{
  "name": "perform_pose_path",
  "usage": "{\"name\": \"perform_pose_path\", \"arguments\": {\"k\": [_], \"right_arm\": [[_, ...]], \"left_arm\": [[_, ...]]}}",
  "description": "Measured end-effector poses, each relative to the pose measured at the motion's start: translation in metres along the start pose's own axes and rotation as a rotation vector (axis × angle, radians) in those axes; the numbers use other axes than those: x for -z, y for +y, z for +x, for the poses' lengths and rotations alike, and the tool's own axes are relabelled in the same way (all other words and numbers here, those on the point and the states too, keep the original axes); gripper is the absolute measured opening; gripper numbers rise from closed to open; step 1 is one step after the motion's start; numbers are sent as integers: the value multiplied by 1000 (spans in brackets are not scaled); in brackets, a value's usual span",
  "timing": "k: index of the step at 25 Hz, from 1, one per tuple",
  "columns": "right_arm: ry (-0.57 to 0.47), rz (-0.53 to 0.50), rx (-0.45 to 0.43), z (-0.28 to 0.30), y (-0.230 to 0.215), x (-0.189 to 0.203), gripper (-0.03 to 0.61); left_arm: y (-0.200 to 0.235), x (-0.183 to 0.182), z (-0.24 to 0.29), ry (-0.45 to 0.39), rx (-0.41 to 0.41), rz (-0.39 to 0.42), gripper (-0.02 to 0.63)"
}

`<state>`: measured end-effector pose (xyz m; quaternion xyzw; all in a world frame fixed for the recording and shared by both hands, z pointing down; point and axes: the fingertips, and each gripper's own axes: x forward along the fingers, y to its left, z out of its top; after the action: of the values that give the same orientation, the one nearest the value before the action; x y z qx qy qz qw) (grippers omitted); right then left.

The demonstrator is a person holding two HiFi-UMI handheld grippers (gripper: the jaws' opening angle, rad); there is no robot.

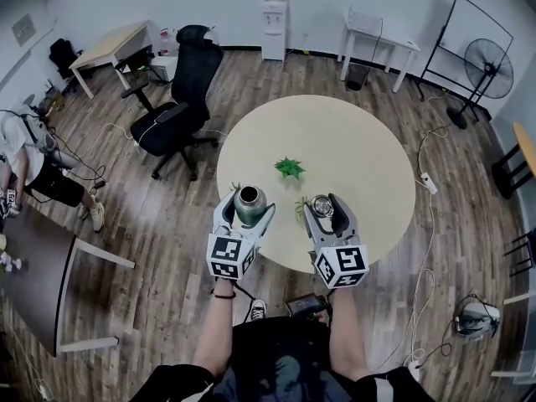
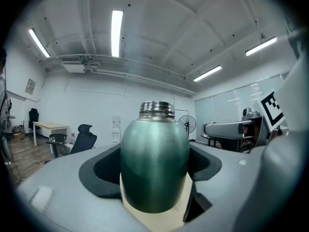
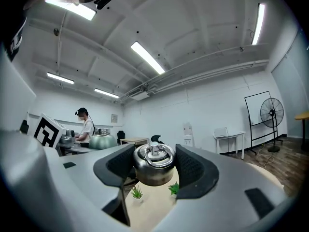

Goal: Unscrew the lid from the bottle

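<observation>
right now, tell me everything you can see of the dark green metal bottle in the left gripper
The dark green metal bottle has a matte, finely speckled body with rounded shoulders and a bare silvery threaded neck, uncapped. It stands upright, clamped between the dark pads of the left gripper, over the near edge of the round beige table; nothing else visibly touches it. Its round steel lid is held apart in the right gripper.
</observation>
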<state>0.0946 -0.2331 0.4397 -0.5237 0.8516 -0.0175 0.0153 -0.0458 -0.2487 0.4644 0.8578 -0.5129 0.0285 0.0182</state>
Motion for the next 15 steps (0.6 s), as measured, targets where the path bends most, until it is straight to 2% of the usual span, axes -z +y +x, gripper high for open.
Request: {"name": "perform_pose_path", "arguments": {"k": [15], "right_arm": [[1, -16, 8, -6, 3, -2, 265]], "left_arm": [[-3, -6, -6, -23, -2, -1, 382]]}}
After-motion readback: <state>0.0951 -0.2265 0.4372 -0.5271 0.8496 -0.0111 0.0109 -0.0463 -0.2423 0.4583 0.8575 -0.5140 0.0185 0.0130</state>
